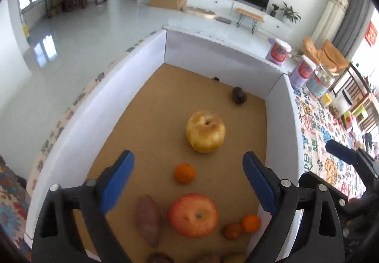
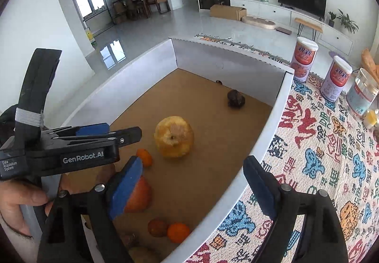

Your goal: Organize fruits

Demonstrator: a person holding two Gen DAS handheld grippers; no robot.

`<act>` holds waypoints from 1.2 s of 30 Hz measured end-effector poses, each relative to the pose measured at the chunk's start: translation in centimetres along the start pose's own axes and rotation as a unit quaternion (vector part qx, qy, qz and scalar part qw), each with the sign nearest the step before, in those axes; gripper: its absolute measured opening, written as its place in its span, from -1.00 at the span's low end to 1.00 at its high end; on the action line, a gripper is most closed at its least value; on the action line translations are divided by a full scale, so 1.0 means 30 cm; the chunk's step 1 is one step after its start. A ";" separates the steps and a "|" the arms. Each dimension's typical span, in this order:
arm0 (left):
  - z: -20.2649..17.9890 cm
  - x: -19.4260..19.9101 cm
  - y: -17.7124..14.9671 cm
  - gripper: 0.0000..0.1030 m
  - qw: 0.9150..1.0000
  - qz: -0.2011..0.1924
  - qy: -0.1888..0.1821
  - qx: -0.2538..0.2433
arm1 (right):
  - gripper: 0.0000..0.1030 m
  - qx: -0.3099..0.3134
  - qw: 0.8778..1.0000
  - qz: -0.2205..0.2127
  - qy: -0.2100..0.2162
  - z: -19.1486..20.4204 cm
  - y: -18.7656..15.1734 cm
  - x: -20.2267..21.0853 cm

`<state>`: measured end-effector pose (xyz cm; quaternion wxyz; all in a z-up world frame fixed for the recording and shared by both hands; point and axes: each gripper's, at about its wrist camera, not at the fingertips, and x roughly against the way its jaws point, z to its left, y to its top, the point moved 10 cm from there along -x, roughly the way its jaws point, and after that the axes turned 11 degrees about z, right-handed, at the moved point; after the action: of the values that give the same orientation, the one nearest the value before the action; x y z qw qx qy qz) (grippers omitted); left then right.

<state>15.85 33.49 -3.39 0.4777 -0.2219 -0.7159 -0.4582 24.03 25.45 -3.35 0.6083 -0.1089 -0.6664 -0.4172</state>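
Note:
A white-walled box (image 1: 101, 106) with a brown floor holds the fruit. In the left wrist view a yellow apple (image 1: 205, 131) lies mid-floor, a small orange (image 1: 185, 173) in front of it, then a red apple (image 1: 193, 215), a sweet potato (image 1: 148, 219), a second orange (image 1: 251, 223) and a brownish fruit (image 1: 233, 231). A dark fruit (image 1: 239, 95) lies at the back. My left gripper (image 1: 188, 177) is open and empty above the small orange. My right gripper (image 2: 193, 182) is open and empty over the box's right wall (image 2: 267, 135); the yellow apple (image 2: 174, 137) lies ahead of it.
The box stands on a patterned cloth (image 2: 331, 168). Two tall cans (image 2: 304, 59) and a glass jar (image 2: 363, 95) stand on the cloth to the right. The left gripper's body (image 2: 71, 151) shows in the right wrist view, left of the fruit.

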 end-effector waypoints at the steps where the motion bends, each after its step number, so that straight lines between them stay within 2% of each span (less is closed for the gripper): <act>1: 0.002 0.067 -0.012 0.93 1.000 -0.021 0.015 -0.017 | 0.88 -0.001 1.000 -0.011 -0.007 -0.015 -0.011 0.038; 2: -0.005 0.122 -0.041 0.95 0.999 -0.037 0.027 -0.030 | 0.96 -0.002 1.000 -0.023 -0.015 -0.029 -0.027 0.078; 5: -0.017 0.235 -0.142 0.98 0.996 -0.072 0.044 -0.041 | 0.99 -0.008 0.999 -0.038 -0.032 -0.055 -0.107 0.165; 6: -0.016 0.246 -0.182 0.98 0.996 -0.069 0.044 -0.034 | 0.99 -0.016 0.999 -0.036 -0.035 -0.062 -0.147 0.182; 8: -0.023 0.242 -0.249 0.98 0.999 -0.045 0.019 -0.018 | 0.99 -0.039 0.998 -0.027 -0.032 -0.062 -0.234 0.203; 11: -0.024 0.215 -0.295 0.98 1.000 -0.017 -0.009 -0.004 | 0.99 -0.065 0.997 -0.024 -0.013 -0.029 -0.344 0.230; 14: 0.010 0.217 -0.318 0.98 0.999 -0.025 0.029 -0.002 | 0.99 -0.075 0.997 -0.018 -0.003 0.017 -0.406 0.240; 17: 0.069 0.226 -0.332 0.98 0.994 -0.037 0.100 -0.011 | 0.99 -0.067 0.998 0.001 0.016 0.082 -0.422 0.220; 19: 0.104 0.233 -0.335 0.98 0.991 -0.042 0.126 -0.006 | 0.99 -0.056 0.998 0.008 0.011 0.112 -0.426 0.198; 21: 0.139 0.243 -0.338 0.98 0.990 -0.047 0.131 0.004 | 0.99 -0.052 0.999 0.012 0.000 0.129 -0.428 0.183; 24: 0.183 0.253 -0.340 0.98 0.988 -0.053 0.144 0.017 | 0.99 -0.047 0.999 0.020 0.005 0.168 -0.430 0.173; 31: 0.229 0.219 -0.356 0.98 0.991 -0.016 0.131 0.032 | 0.99 -0.022 0.999 0.023 -0.016 0.249 -0.416 0.200; 36: 0.242 0.203 -0.370 0.99 0.992 0.010 0.124 0.037 | 0.99 -0.018 0.999 0.028 -0.015 0.281 -0.414 0.204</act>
<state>1.27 33.73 -3.82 0.5755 -0.1526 -0.6652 -0.4505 8.41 21.25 -2.36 0.6074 -0.1444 -0.6648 -0.4101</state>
